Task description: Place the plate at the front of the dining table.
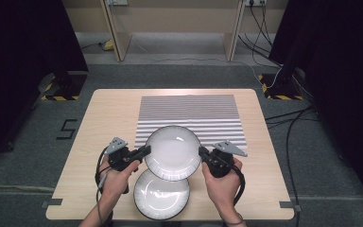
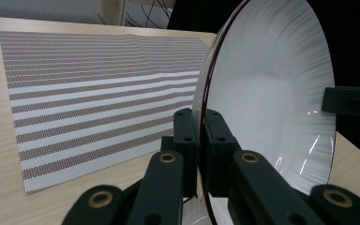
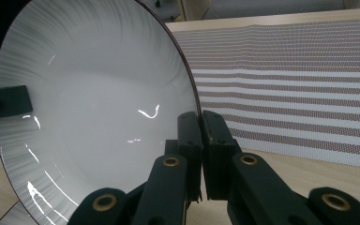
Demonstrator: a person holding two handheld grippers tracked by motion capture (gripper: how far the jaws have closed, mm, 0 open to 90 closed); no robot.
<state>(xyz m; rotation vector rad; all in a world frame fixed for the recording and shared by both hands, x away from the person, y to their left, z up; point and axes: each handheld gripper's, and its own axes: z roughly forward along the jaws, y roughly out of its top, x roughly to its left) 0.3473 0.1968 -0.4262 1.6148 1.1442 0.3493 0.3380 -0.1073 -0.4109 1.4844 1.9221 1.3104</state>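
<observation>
The round white ribbed plate with a thin dark rim was held between both tools, above the near edge of the grey-and-white striped mat. It looked stiff, glossy, likely slippery and breakable, best taken by its rim. The left tool was clamped on its left rim, the right tool on its right. A second white plate lay on the light wooden table, nearer than the mat.
</observation>
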